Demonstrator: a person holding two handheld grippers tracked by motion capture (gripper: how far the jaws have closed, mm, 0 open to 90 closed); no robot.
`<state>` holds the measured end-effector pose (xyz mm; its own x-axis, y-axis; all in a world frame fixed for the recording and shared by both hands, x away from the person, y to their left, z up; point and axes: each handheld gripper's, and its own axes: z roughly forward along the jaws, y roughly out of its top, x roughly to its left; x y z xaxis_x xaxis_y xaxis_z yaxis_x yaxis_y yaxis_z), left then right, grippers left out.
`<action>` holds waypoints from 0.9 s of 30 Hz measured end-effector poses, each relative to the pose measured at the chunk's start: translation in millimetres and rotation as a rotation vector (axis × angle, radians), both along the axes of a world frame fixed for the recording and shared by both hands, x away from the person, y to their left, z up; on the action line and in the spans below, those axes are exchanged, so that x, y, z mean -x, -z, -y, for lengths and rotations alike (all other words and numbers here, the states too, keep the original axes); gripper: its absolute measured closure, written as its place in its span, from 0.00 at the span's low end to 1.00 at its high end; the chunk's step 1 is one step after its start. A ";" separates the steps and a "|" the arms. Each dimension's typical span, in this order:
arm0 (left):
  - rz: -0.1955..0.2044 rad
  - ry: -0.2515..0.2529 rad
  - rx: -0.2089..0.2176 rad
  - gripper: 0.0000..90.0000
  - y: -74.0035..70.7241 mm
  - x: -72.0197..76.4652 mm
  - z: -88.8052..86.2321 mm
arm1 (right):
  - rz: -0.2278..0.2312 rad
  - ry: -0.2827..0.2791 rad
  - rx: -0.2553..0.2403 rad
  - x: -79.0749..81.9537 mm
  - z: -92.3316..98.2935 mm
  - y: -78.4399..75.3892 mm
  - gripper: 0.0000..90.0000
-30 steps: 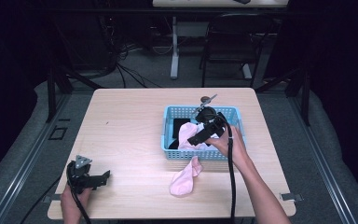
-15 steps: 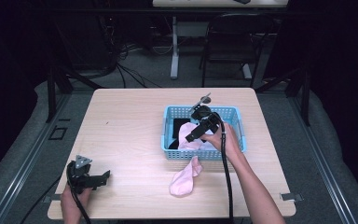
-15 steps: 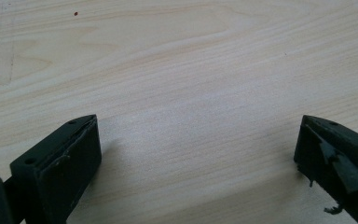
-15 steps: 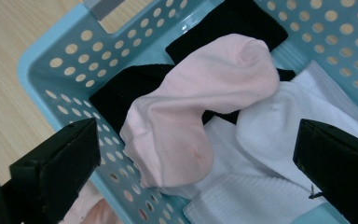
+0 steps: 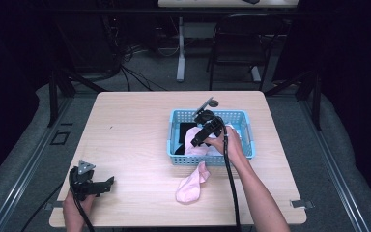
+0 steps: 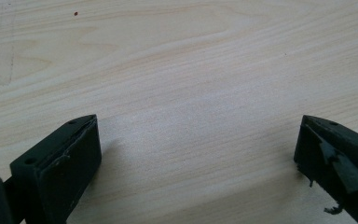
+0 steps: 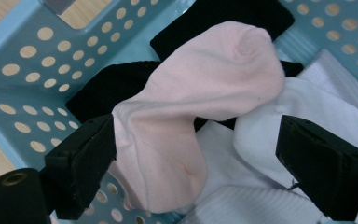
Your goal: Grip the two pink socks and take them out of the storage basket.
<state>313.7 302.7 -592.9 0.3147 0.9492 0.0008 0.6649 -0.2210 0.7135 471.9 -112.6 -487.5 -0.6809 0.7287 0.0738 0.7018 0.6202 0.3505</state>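
A light-blue perforated basket (image 5: pixel 244 145) stands right of the table's centre and holds black, white and pink socks. My right gripper (image 5: pixel 198 140) is low over the basket's left half, open, its jaws either side of a pink sock (image 7: pixel 205 93) without closing on it. That sock lies on a black sock (image 7: pixel 107 88) and white socks (image 7: pixel 307 107), and one end droops over the basket wall (image 7: pixel 28 56). More pink sock (image 5: pixel 191 186) lies on the table just in front of the basket. My left gripper (image 5: pixel 107 183) rests open at the front left corner over bare wood (image 6: pixel 191 84).
The wooden table (image 5: pixel 125 125) has open room across its left and far parts. A grey three-cornered plate (image 5: pixel 84 167) tops the left gripper. Cables trail from both grippers toward the front edge. A chair (image 5: pixel 241 43) and desk legs stand beyond the table.
My right gripper has moved left and lower into the basket, onto the pink sock. The left gripper has stayed put.
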 end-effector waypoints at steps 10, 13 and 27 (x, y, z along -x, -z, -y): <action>0.000 0.000 0.000 0.01 0.0 0.0 0.0 | -0.050 -0.021 0.045 -1.3 -20.1 17.5 0.43; 0.000 0.000 -0.001 0.01 0.0 0.0 0.0 | -0.070 -0.027 0.063 -3.1 -23.8 22.0 0.57; 0.001 0.000 0.000 0.01 0.0 0.0 0.0 | -0.111 -0.007 0.039 -1.9 -15.9 25.2 1.00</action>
<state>313.7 302.7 -593.0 0.3147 0.9492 0.0011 0.6644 -0.2211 0.7139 473.8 -96.7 -512.8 -0.6754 0.7275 0.1211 0.7304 0.6371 0.2463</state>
